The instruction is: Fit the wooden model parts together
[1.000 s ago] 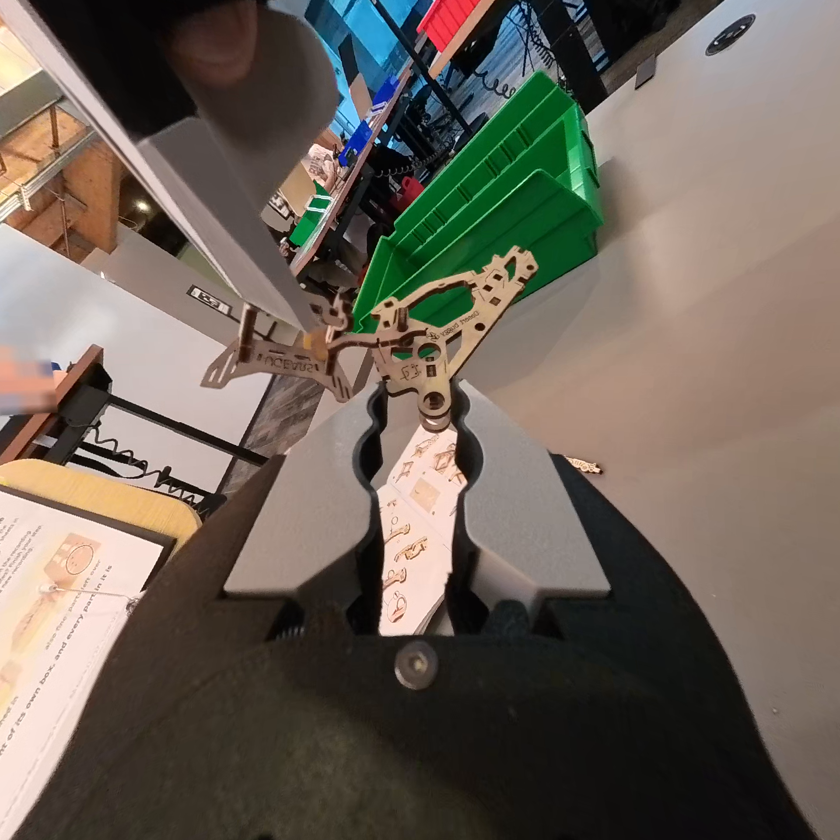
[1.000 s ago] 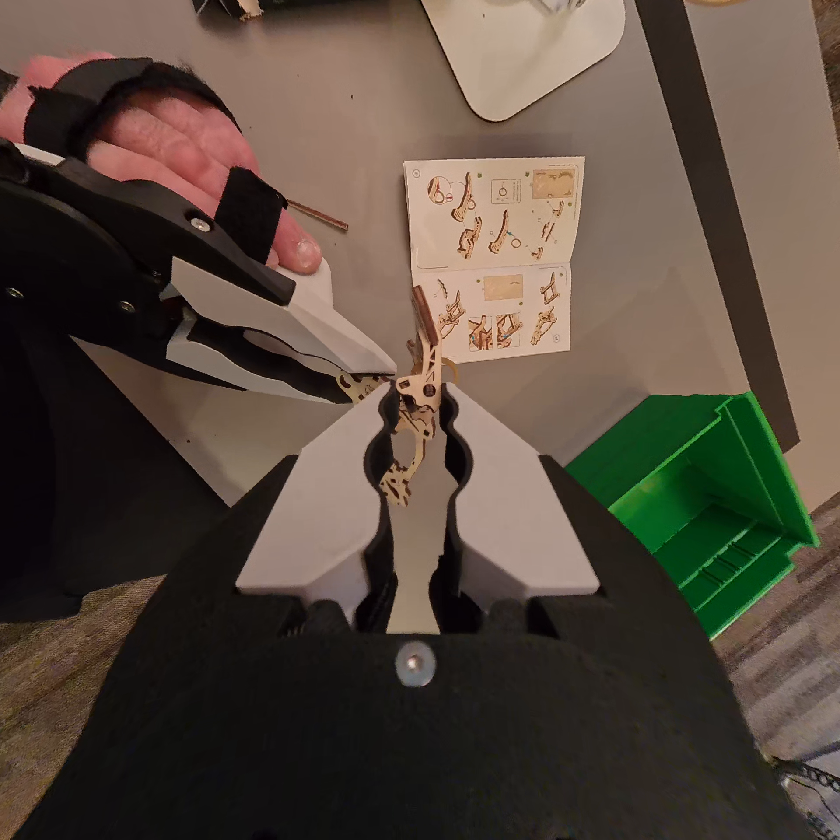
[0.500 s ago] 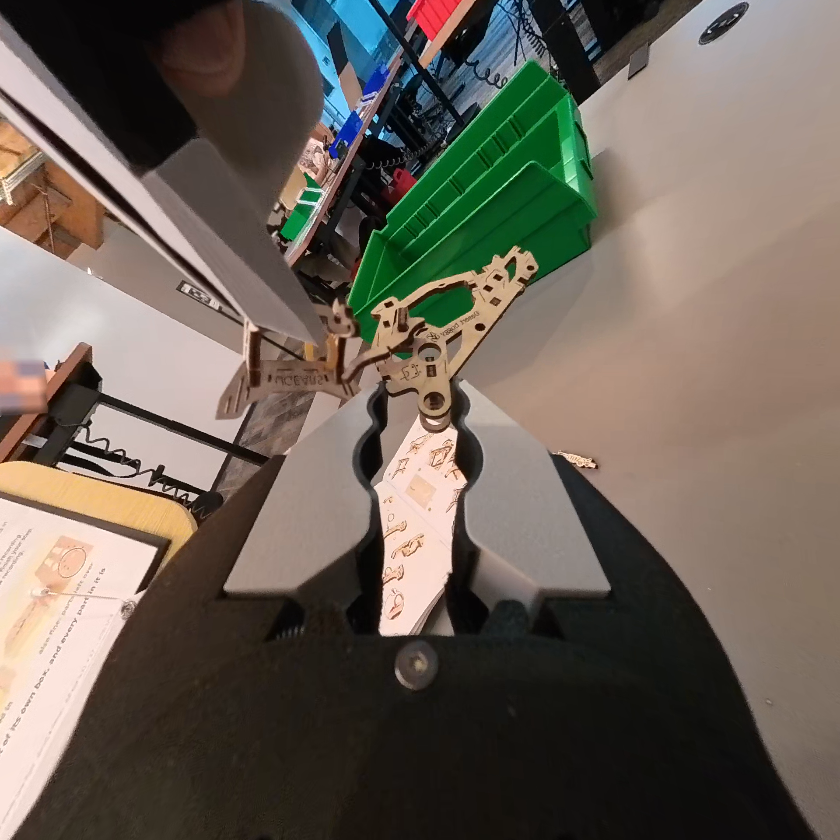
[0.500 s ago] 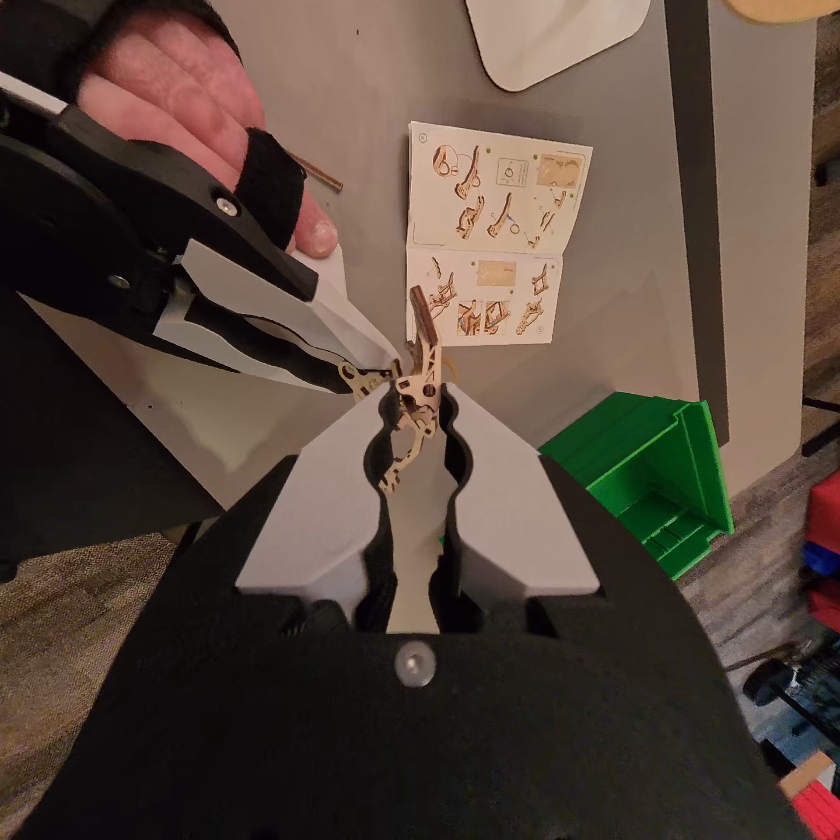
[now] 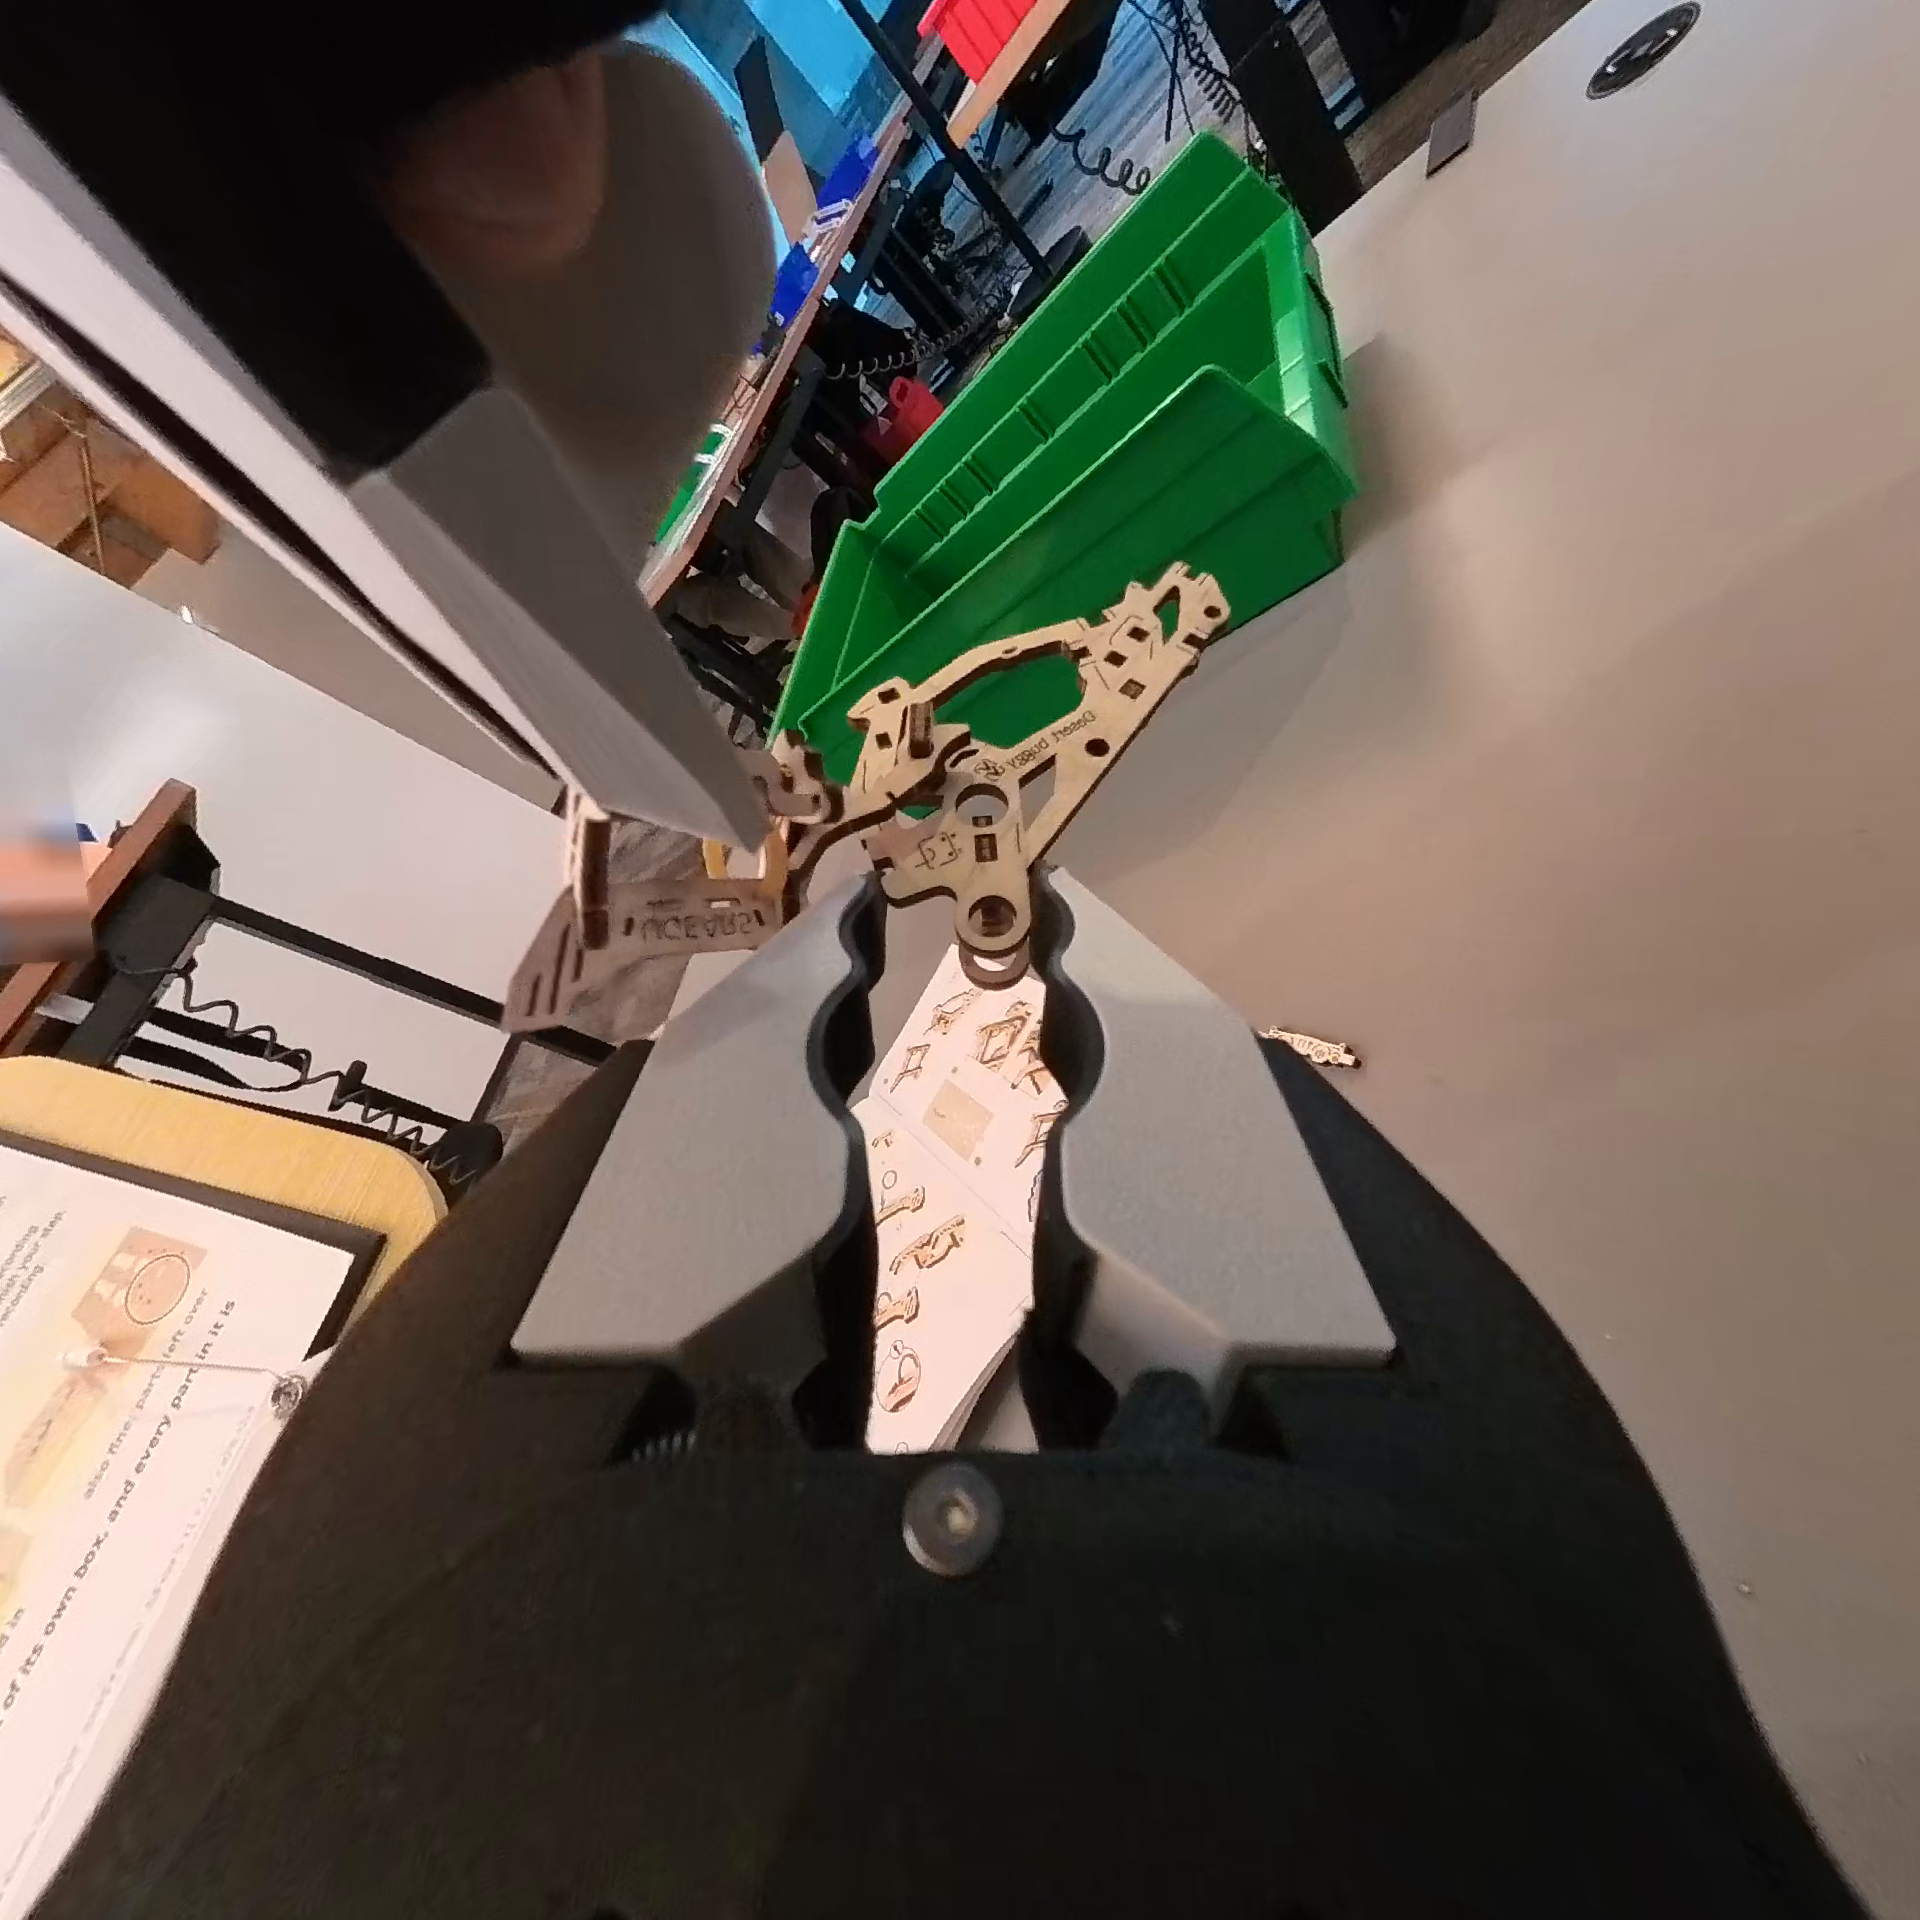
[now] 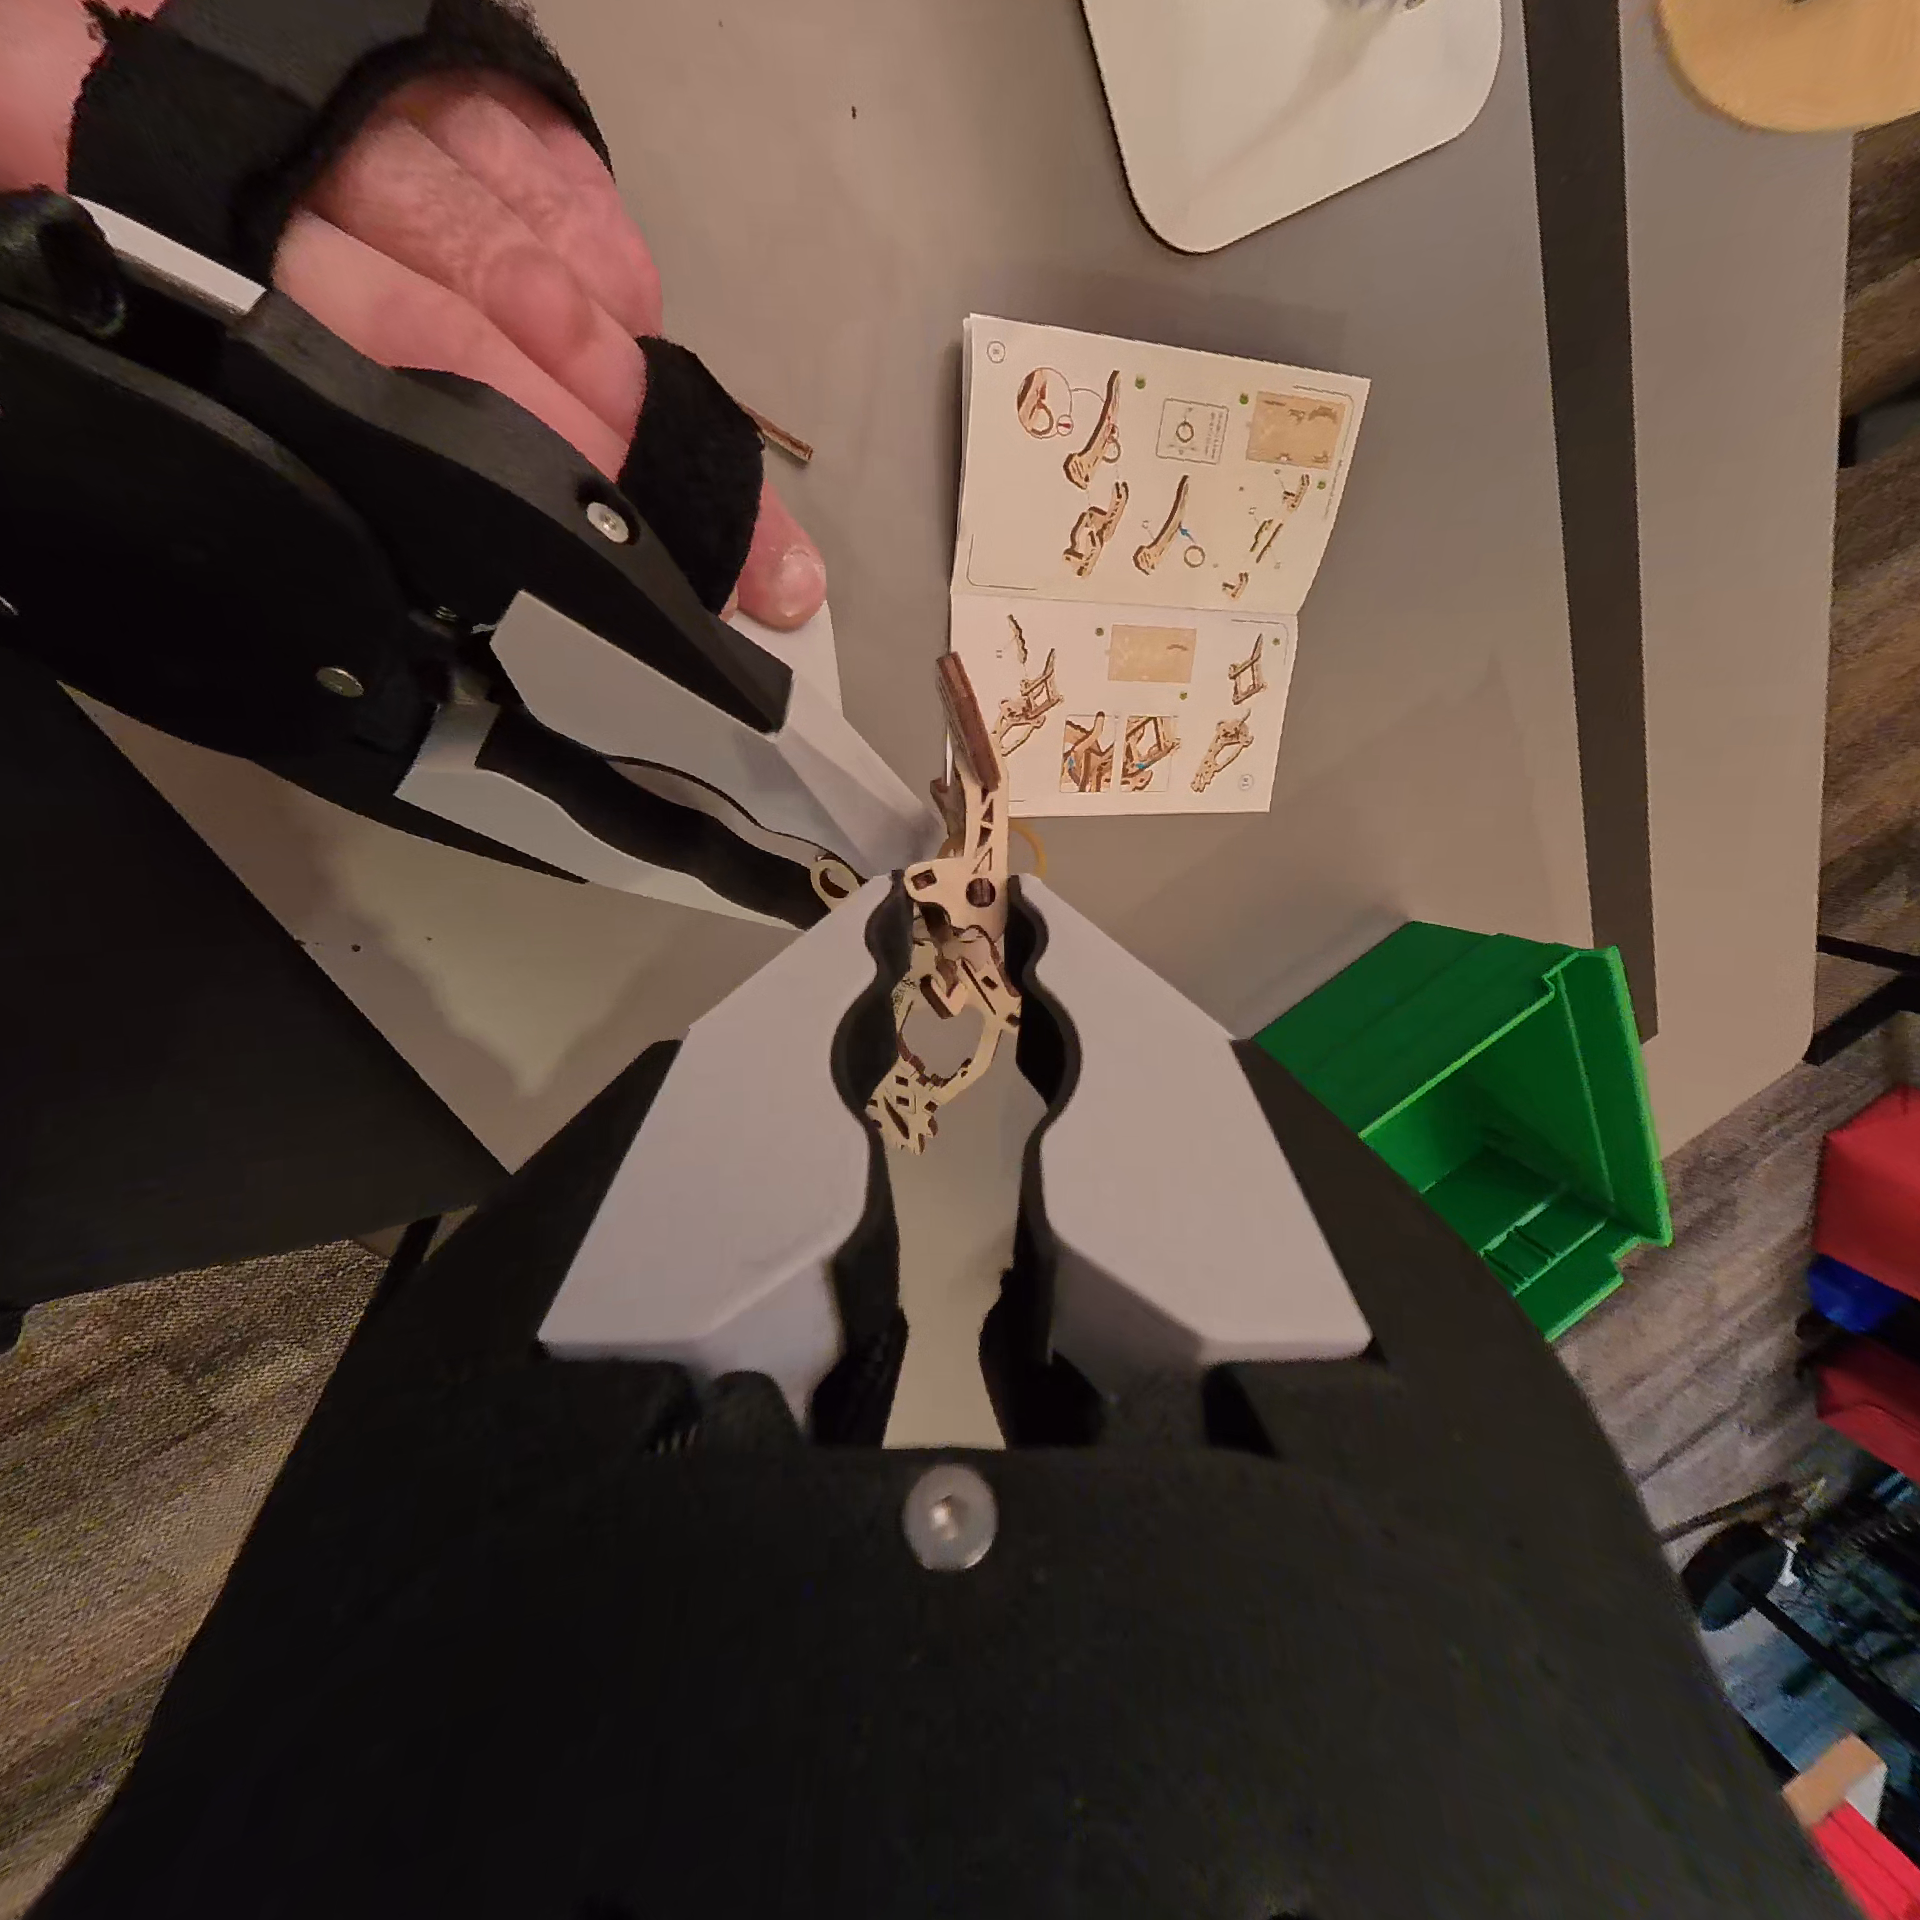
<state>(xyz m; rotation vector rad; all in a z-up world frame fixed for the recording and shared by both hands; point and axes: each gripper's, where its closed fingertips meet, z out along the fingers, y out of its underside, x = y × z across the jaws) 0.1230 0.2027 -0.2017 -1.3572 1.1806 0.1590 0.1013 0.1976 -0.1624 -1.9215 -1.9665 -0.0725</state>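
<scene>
Pale laser-cut wooden model parts (image 5: 997,790), full of cutouts, clamped by left gripper (image 5: 961,920) and right gripper (image 6: 951,899).

My left gripper (image 5: 961,914) and right gripper (image 6: 951,883) look alike: black matte bodies, pale grey wedge fingers with wavy black inner pads, one silver screw each. Black fabric straps wrap my left hand (image 6: 457,270).

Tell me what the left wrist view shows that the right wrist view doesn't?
Only the left wrist view shows the framed printed sheet and a tiny wooden piece on the table. Only the right wrist view shows the person's hand and a white pad. Both show the wooden model parts held by both hand-held grippers, the instruction booklet and green bins.
</scene>
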